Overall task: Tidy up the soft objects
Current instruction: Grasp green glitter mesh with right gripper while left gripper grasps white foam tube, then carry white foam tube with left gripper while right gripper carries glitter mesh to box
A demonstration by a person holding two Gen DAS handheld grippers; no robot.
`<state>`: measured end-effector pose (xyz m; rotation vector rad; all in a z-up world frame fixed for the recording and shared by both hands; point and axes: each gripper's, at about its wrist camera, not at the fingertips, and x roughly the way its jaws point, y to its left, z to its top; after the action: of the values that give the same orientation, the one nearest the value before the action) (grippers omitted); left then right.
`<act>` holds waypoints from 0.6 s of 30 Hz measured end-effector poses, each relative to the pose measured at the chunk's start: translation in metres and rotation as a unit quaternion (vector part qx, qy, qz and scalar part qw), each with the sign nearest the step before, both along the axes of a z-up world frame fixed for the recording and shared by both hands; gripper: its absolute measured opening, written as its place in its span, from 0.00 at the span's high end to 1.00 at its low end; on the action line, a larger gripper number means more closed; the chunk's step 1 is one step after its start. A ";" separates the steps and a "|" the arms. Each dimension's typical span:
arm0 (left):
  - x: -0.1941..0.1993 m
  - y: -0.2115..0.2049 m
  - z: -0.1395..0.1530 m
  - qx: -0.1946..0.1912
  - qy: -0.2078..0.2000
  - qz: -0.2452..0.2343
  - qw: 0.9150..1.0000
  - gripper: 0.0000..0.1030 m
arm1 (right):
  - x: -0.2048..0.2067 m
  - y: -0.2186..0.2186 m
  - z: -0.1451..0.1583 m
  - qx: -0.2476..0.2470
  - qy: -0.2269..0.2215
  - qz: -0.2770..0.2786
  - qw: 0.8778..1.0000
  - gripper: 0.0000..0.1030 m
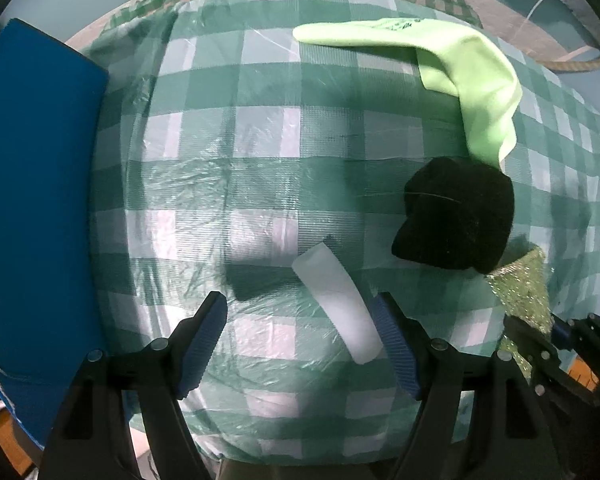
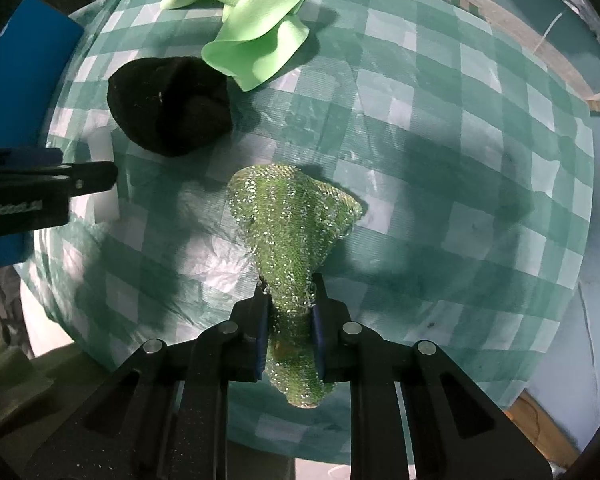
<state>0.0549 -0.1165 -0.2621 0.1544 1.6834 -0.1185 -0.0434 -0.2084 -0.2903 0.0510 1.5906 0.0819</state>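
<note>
My right gripper (image 2: 289,294) is shut on a glittery green scrub cloth (image 2: 294,216) and holds it over the checked tablecloth (image 2: 440,140); the cloth also shows at the right edge of the left wrist view (image 1: 520,284). My left gripper (image 1: 300,312) is open above the table, with a white foam block (image 1: 336,304) lying between its fingers, close to the right finger. A black fuzzy sponge (image 1: 456,212) (image 2: 172,104) lies right of the block. A light green cloth (image 1: 460,76) (image 2: 252,28) lies crumpled behind the sponge.
A blue box (image 1: 36,184) (image 2: 24,68) stands along the table's left edge. The left gripper's finger (image 2: 48,188) reaches in at the left of the right wrist view. A rope (image 1: 580,62) lies beyond the table at the far right.
</note>
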 end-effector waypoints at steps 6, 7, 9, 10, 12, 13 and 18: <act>-0.001 -0.007 -0.010 -0.002 0.002 0.001 1.000 0.51 | -0.014 0.009 0.006 0.000 -0.010 0.018 1.000 0.84; -0.001 -0.009 -0.010 -0.007 0.001 0.002 1.000 0.58 | -0.015 0.010 0.006 0.000 -0.011 0.020 1.000 0.84; -0.001 -0.009 -0.011 -0.015 -0.001 0.004 1.000 0.71 | -0.016 0.013 0.007 0.002 -0.013 0.026 1.000 0.84; -0.003 -0.013 -0.010 -0.017 0.001 0.003 1.000 0.76 | -0.016 0.015 0.008 0.003 -0.015 0.029 0.999 0.84; -0.006 -0.019 -0.009 -0.026 -0.001 -0.003 1.000 0.84 | -0.014 0.014 0.013 0.004 -0.017 0.037 0.999 0.84; -0.010 -0.022 -0.010 -0.028 -0.001 -0.006 1.000 0.87 | -0.015 0.016 0.014 0.005 -0.017 0.039 0.999 0.84; -0.015 -0.023 -0.003 -0.038 -0.009 -0.023 0.999 0.87 | -0.014 0.021 0.029 0.004 -0.023 0.056 0.998 0.84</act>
<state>0.0396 -0.1397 -0.2650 0.1369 1.6554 -0.2141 -0.0575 -0.1875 -0.2608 -0.0328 1.5472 0.1750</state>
